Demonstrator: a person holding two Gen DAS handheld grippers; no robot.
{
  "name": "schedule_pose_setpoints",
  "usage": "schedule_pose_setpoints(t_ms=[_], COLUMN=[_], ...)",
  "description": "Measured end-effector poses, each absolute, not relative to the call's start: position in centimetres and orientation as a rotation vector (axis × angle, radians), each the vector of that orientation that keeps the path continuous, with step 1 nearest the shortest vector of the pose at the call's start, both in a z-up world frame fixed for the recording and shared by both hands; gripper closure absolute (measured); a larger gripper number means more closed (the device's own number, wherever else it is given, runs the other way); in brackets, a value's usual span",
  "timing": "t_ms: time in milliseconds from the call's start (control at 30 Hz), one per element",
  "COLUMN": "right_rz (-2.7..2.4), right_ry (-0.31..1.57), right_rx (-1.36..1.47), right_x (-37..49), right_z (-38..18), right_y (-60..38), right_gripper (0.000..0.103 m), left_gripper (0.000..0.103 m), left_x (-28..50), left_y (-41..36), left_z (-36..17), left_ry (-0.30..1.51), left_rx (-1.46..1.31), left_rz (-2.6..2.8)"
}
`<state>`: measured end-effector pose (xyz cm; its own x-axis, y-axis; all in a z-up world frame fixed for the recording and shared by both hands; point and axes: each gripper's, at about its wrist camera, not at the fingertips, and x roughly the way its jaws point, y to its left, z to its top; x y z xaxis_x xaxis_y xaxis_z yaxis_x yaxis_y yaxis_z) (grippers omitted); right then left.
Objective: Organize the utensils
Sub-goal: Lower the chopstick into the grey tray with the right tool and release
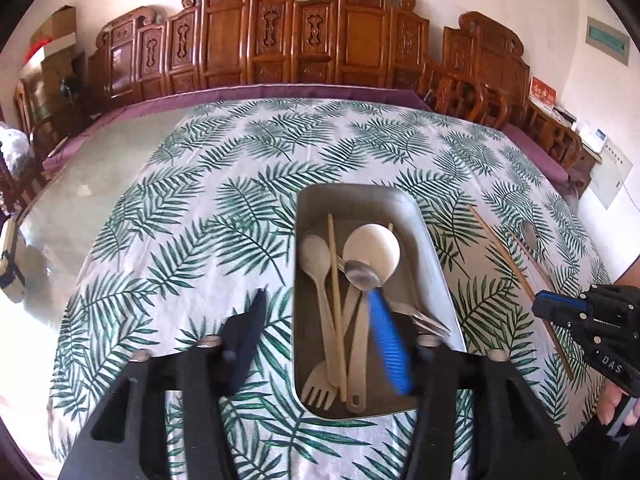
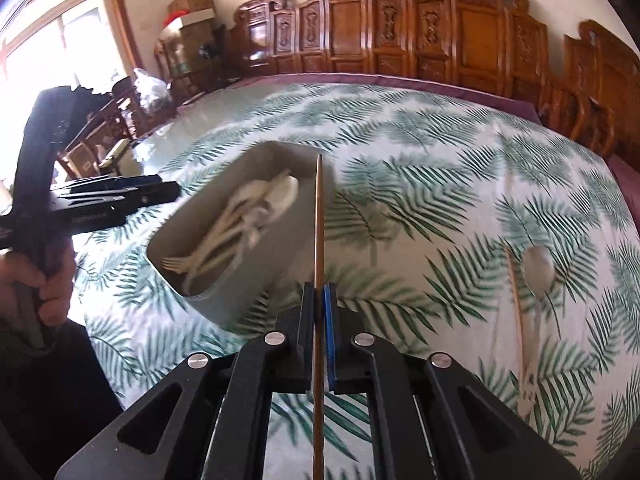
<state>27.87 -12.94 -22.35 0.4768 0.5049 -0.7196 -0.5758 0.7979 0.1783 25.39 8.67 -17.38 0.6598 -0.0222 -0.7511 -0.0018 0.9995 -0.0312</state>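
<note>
One metal tray [image 1: 432, 248] holds two chopsticks [image 1: 335, 280], three beige spoons [image 1: 316, 264], one fork [image 1: 320, 390] and one metal spoon [image 1: 362, 274]; outside lie two chopsticks [image 1: 508, 256] and one spoon [image 2: 538, 266].

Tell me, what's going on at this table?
A person is sorting utensils into a metal tray. The right hand-held gripper is shut on a chopstick, near the tray. The left hand-held gripper is open above the tray. Another chopstick and a spoon lie on the leaf-print cloth.
</note>
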Motion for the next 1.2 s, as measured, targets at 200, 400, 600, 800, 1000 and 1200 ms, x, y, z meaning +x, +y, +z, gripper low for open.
schedule_pose_setpoints(t_ms=[200, 400, 600, 800, 1000, 1200], right_rz=[0.712, 0.725, 0.720, 0.690, 0.676, 0.675], right_ry=[0.853, 0.854, 0.861, 0.899, 0.944, 0.951], right_rx=[-0.011, 0.054, 0.073, 0.123, 0.159, 0.121], right_x=[29.3, 30.9, 32.8, 34.7, 34.7, 34.0], right_z=[-21.3, -20.8, -21.1, -23.0, -24.8, -25.4], right_y=[-10.6, -7.7, -4.3, -2.8, -2.1, -1.7], right_gripper=[0.097, 0.097, 0.097, 0.097, 0.097, 0.096], left_gripper=[0.021, 0.015, 0.015, 0.015, 0.015, 0.015], left_x=[25.3, 25.2, 25.0, 24.9, 24.6, 24.5], left_y=[10.1, 11.2, 12.3, 12.8, 13.0, 12.9], left_z=[-16.8, -16.4, -16.2, -16.2, -16.0, -15.9], left_ry=[0.819, 0.803, 0.794, 0.792, 0.784, 0.779], left_rx=[-0.045, -0.047, -0.085, -0.084, -0.086, -0.082], left_rz=[0.015, 0.041, 0.049, 0.062, 0.069, 0.064])
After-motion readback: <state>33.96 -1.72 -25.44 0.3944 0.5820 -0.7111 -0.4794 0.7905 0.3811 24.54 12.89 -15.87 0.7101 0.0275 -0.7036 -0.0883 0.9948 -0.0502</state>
